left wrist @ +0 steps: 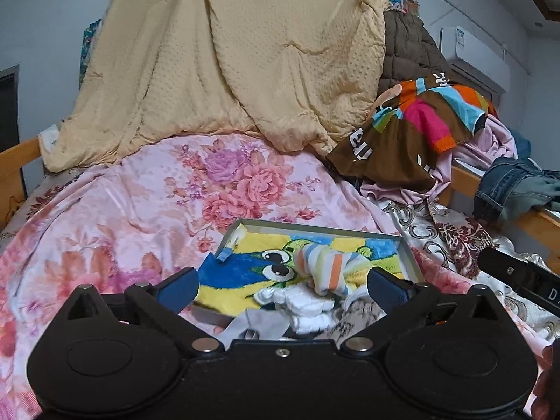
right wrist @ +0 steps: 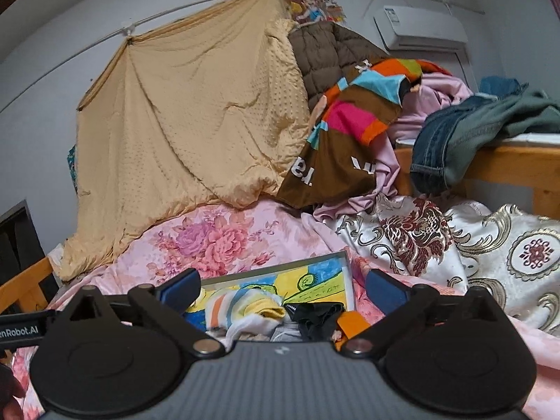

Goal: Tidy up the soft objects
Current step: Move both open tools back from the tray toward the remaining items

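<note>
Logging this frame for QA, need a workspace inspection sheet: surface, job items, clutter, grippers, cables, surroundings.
Surface: bed under a pink floral quilt, rumpled.
Job's things: shallow tray with a cartoon frog liner lies on the quilt; striped sock, white sock and a black cloth piled at its near end.
Clutter: tan blanket hanging behind; brown jacket, multicoloured cloth, lilac garment, jeans over a wooden rail; brocade cover at right.
Grippers: left gripper open, right gripper open, nothing between the fingers, both above the tray's near end.
Cables: thin line along the wall holding the blanket.
Surroundings: white wall, air conditioner, poster.
</note>
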Demonstrator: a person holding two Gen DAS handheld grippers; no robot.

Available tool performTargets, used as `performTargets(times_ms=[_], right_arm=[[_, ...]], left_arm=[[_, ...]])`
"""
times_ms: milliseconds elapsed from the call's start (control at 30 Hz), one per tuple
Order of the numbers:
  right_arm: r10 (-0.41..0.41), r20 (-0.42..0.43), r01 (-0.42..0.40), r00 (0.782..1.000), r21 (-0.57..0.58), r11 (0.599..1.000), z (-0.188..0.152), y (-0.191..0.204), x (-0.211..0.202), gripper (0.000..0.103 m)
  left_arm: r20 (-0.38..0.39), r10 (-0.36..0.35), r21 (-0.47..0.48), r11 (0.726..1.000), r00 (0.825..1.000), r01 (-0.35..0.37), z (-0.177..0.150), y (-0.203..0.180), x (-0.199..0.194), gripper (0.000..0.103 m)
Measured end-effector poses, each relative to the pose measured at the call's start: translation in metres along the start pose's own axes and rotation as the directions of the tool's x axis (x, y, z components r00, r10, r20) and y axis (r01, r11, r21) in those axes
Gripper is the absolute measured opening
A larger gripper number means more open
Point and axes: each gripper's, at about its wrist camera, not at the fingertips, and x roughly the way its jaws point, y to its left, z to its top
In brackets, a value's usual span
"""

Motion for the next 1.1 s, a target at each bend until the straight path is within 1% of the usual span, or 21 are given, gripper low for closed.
performTargets(times_ms=[167, 367, 500, 633, 733, 767, 833, 933, 1100], right_arm=[[0.019, 0.018, -0.019, 1.000, -0.016, 1.000, -0.009, 0.013, -0.026, 0.103], [0.028, 0.003, -0.027, 1.000, -0.059, 0.998, -0.029, 0.032, -0.056, 0.103], [0.028, -0.030, -0.031, 0.999, -0.097, 0.995, -0.042, 0.043, -0.069, 0.103], [0.025, -0.074, -0.032, 0.997, -0.106, 0.994, -0.054, 0.049, -0.080, 0.103], [0.023, -0.103, -0.034, 0.994, -0.109, 0.993, -0.062, 0.052, -0.085, 0.103], [0.022, -0.114, -0.035, 0.993, -0.109, 0.993, -0.065, 0.052, -0.088, 0.103], [0.015, -0.138, -0.030, 0.990, -0.108, 0.994, -0.072, 0.053, -0.094, 0.103], [0.001, -0.164, -0.020, 0.986, -0.113, 0.993, -0.079, 0.053, -0.101, 0.103], [-0.011, -0.202, -0.009, 0.979, -0.102, 0.995, -0.086, 0.053, -0.102, 0.103]], left_arm=[[-0.001, 0.001, -0.005, 1.000, 1.000, -0.001, -0.011, 0.012, -0.025, 0.102], [0.013, -0.004, -0.011, 1.000, 1.000, 0.004, -0.025, 0.026, -0.048, 0.102], [0.017, -0.016, -0.010, 1.000, 1.000, 0.017, -0.038, 0.033, -0.062, 0.102], [0.027, -0.032, 0.020, 0.999, 0.999, 0.032, -0.049, 0.037, -0.073, 0.102], [0.033, -0.071, 0.033, 0.997, 0.997, 0.069, -0.058, 0.044, -0.084, 0.102], [0.033, -0.073, 0.037, 0.997, 0.997, 0.072, -0.061, 0.046, -0.086, 0.102], [0.027, -0.068, 0.044, 0.997, 0.997, 0.067, -0.068, 0.050, -0.089, 0.102], [-0.003, -0.056, 0.046, 0.997, 0.998, 0.056, -0.080, 0.057, -0.088, 0.102], [-0.044, -0.027, 0.040, 0.999, 0.999, 0.029, -0.098, 0.074, -0.083, 0.102]])
